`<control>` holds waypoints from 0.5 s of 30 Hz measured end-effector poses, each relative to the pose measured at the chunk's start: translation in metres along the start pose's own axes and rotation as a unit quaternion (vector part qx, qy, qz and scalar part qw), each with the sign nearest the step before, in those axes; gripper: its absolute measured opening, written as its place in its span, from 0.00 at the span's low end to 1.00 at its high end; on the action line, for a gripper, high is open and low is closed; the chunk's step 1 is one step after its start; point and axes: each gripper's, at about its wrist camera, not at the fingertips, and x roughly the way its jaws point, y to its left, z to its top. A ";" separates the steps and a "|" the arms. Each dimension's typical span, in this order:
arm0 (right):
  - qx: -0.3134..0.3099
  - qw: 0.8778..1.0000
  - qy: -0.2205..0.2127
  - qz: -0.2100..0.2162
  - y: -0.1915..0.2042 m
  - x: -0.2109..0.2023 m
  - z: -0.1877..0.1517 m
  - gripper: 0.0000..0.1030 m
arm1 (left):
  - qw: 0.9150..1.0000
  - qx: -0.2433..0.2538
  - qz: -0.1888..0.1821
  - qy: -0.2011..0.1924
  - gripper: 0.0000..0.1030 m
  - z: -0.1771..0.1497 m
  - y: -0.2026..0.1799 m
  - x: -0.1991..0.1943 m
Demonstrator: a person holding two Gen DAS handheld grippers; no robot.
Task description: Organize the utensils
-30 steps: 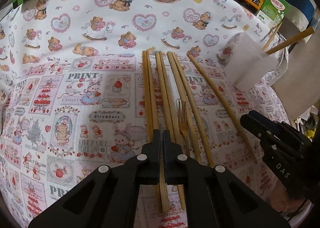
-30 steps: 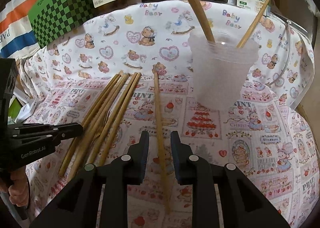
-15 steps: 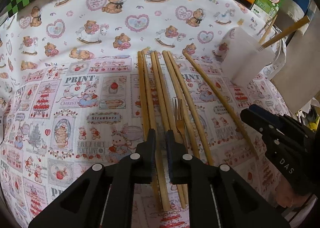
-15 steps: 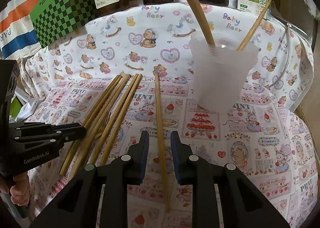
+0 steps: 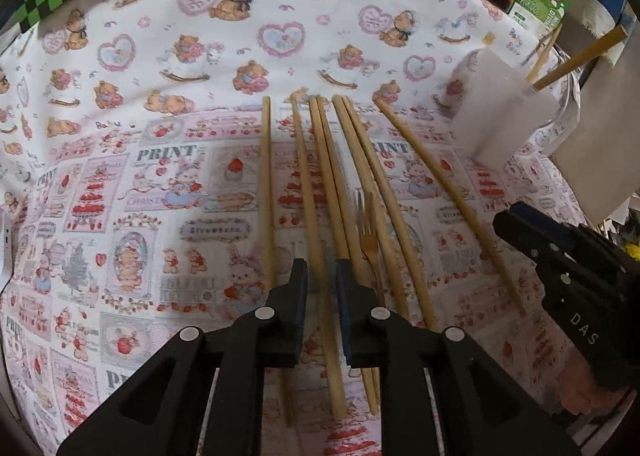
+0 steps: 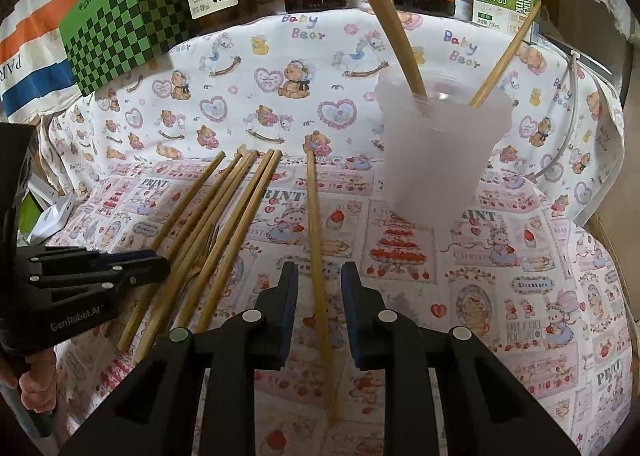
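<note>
Left tongs (image 5: 322, 288) now parted astride a chopstick (image 5: 310, 211); right tongs (image 6: 319, 284) spread.

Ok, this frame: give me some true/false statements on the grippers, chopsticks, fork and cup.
1. The right gripper is open astride a lone chopstick. True.
2. The left gripper is clamped shut on the fork. False: it is open astride a chopstick; the fork lies to its right.
3. The cup is empty. False: two utensils stand in it.
4. The fork lies among the chopsticks on the cloth. True.
</note>
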 end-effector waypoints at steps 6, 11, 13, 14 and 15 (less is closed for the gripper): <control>-0.002 1.000 0.012 -0.005 0.001 0.002 0.000 0.23 | 0.999 0.017 0.028 0.005 0.13 -0.002 -0.004 0.004; -0.004 1.000 0.028 0.004 0.002 0.008 -0.003 0.23 | 0.998 0.041 0.042 0.008 0.07 -0.002 -0.013 0.006; -0.007 0.999 0.035 -0.001 0.002 0.011 -0.004 0.23 | 0.999 0.034 0.040 0.002 0.06 0.000 -0.009 0.003; -0.005 0.999 0.039 -0.001 0.001 0.013 -0.004 0.23 | 0.999 0.031 0.042 -0.008 0.06 0.000 -0.009 -0.001; -0.003 0.999 0.044 0.000 0.001 0.014 -0.005 0.23 | 0.998 0.028 0.044 -0.018 0.06 0.001 -0.007 -0.006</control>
